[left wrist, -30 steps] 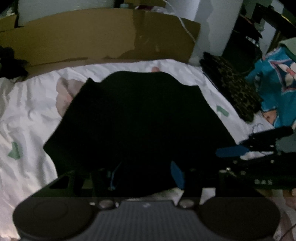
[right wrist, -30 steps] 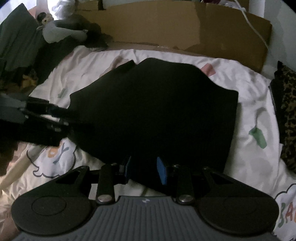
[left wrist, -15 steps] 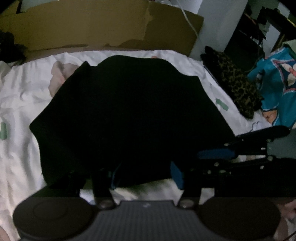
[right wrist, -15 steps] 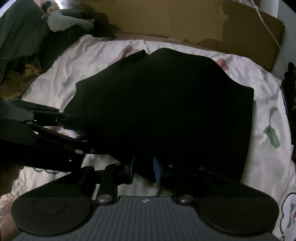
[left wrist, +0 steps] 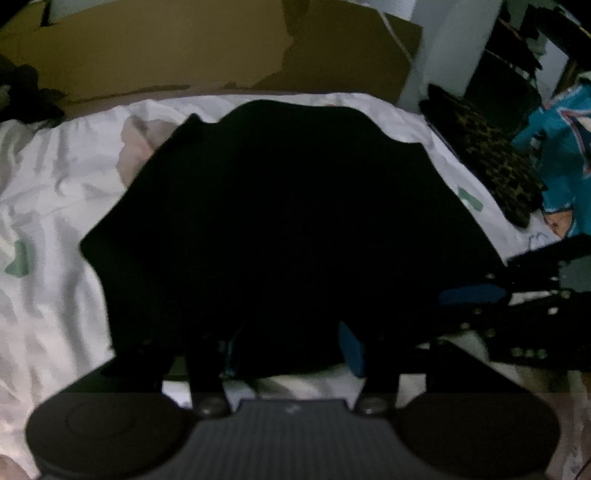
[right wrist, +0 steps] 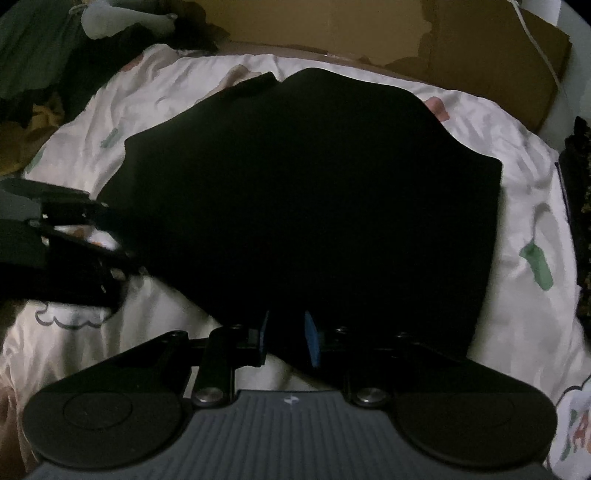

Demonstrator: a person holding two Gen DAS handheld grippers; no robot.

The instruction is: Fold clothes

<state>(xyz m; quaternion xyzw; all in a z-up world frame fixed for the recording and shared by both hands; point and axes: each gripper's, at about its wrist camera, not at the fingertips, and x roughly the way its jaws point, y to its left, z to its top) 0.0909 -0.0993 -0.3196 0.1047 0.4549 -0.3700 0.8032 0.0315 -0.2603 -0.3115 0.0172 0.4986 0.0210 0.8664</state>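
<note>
Two hand-held grippers are set at the near hem of a black garment (left wrist: 288, 229) spread flat on the bed's white printed sheet (left wrist: 48, 206), so the step in hand looks like taking hold of that hem for a fold away from the person. The left hand-held gripper (left wrist: 291, 343) has its blue pads standing well apart, with the garment's near edge lying between them; they have just been closing a little, and no pinch on the cloth can be made out yet. The right hand-held gripper (right wrist: 286, 338) is much narrower, its jaws having just been closing with the hem between the pads (whether they truly bite the dark cloth I cannot tell). Measured from the garment, the left tool sits at its near-left corner and the right one at the near edge further right, while the cardboard sheet (right wrist: 332, 29) stands beyond its far edge. Next, I judge, both need a firm pinch before lifting the hem together toward the far side.
</note>
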